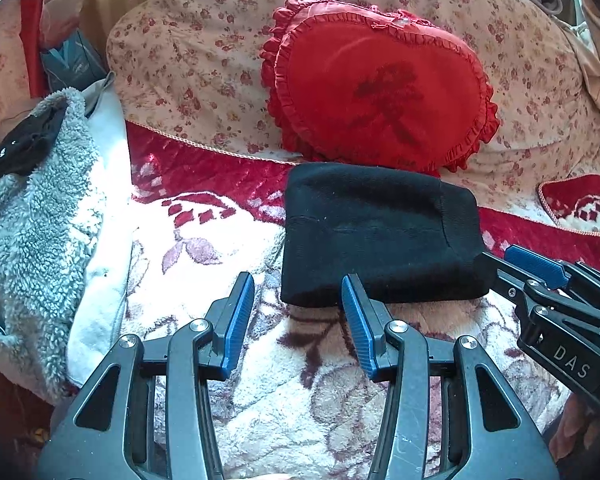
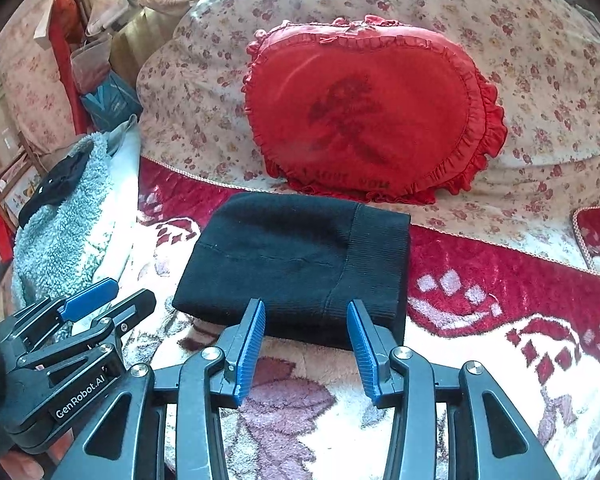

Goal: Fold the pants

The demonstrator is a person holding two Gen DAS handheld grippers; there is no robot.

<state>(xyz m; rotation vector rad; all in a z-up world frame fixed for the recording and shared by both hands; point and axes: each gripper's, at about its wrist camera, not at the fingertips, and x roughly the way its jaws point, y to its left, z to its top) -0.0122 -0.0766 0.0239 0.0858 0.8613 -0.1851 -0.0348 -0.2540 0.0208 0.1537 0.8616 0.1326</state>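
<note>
Left gripper (image 1: pixel 298 316): jaws spread wide, nothing between the blue pads; it hovers over the floral blanket (image 1: pixel 228 264) at the near-left corner of the pants, the right-hand pad tip overlapping the fabric edge in view. Contact cannot be judged.

Right gripper (image 2: pixel 306 336): jaws likewise spread, empty. Both pad tips sit at the near edge of the pants, roughly at the seam where the ribbed band begins. In the left wrist view this gripper (image 1: pixel 540 268) comes in from the right, beside the near-right corner of the bundle.

Pants (image 2: pixel 296 264): black knit, folded into a compact rectangular bundle, lying flat on the blanket. Ribbed band on the right side, smoother knit on the left. Seen also from the left wrist (image 1: pixel 380 236).

Surroundings: a red heart-shaped ruffled cushion (image 2: pixel 368 112) rests just behind the pants, leaning on a big cream pillow with small red flowers (image 2: pixel 540 80). To the left, a grey fleece garment (image 1: pixel 32 216) is heaped over white cloth, with something black on top.
</note>
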